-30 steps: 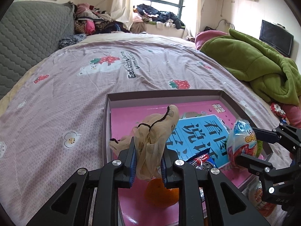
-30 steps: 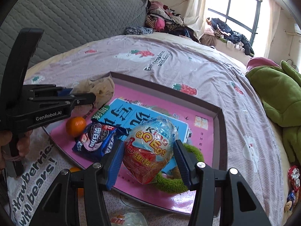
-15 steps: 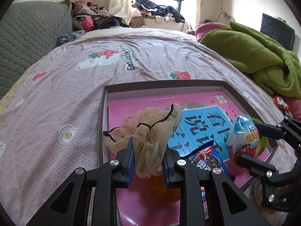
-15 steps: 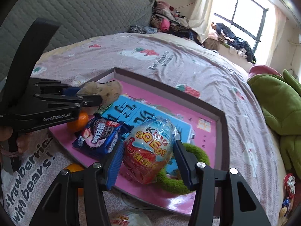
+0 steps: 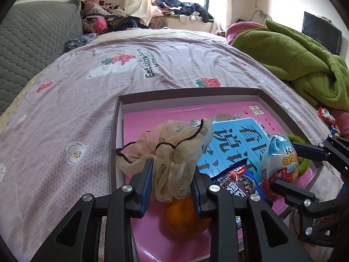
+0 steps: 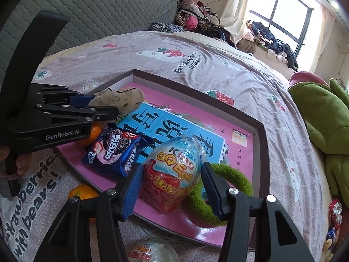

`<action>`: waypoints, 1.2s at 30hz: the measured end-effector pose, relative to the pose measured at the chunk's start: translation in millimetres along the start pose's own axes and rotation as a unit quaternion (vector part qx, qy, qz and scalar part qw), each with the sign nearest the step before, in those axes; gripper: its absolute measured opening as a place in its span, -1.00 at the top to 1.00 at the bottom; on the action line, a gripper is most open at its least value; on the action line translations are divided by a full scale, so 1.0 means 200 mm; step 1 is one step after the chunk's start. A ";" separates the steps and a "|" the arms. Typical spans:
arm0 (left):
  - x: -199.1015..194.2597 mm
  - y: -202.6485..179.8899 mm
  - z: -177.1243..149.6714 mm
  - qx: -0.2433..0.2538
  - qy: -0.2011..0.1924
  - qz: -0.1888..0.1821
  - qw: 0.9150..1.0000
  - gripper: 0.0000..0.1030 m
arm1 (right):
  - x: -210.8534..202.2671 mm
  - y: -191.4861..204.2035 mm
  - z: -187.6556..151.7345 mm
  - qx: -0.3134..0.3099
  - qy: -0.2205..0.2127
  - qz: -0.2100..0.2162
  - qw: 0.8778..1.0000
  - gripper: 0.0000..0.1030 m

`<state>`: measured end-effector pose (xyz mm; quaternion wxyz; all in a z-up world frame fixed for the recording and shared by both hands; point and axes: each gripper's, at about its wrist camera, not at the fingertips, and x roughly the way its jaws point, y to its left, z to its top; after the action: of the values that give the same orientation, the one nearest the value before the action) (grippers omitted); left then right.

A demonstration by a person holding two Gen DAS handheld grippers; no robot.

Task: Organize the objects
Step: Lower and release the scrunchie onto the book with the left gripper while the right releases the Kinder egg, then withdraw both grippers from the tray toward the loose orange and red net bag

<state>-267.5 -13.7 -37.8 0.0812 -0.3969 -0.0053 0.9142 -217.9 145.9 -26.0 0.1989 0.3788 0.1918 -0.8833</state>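
Observation:
My left gripper point(image 5: 171, 174) is shut on a beige gauze scrunchie point(image 5: 174, 150) with a black cord, held over the near left of a shallow pink-lined box point(image 5: 187, 92). It also shows in the right wrist view point(image 6: 117, 97). My right gripper point(image 6: 170, 175) is shut on a wrapped QQ Egg toy egg point(image 6: 174, 170), held over the box's near right; the egg also shows in the left wrist view point(image 5: 280, 155). Inside the box lie a blue card point(image 6: 172, 126), an Oreo pack point(image 6: 115, 150), an orange point(image 5: 185, 218) and a green ring point(image 6: 229, 174).
The box sits on a mauve strawberry-print bedsheet point(image 5: 87, 87). A second orange point(image 6: 84, 193) and another wrapped egg point(image 6: 150, 251) lie on the sheet before the box. A green blanket point(image 5: 305, 54) is piled at right, a grey headboard point(image 5: 32, 43) at left.
Both grippers have moved slightly down and forward over the box, each holding its object. The box fills more of both views.

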 end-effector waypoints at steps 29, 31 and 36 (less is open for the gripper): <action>-0.14 -0.02 0.03 -0.010 -0.020 -0.005 1.000 -0.44 | -0.09 -0.05 0.05 0.040 -0.019 0.008 0.999 -0.24; -0.16 -0.02 0.04 -0.011 -0.025 -0.005 1.000 -0.44 | -0.11 -0.06 0.05 0.043 -0.024 0.006 0.999 -0.24; -0.22 -0.02 0.05 -0.017 -0.031 -0.005 0.999 -0.45 | -0.18 -0.08 0.07 0.053 -0.039 0.008 0.998 -0.24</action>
<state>-244.6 -15.0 0.8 0.0789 -0.3698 -0.0250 0.9254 -211.1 160.5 12.0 0.1930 0.3556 0.1342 -0.9046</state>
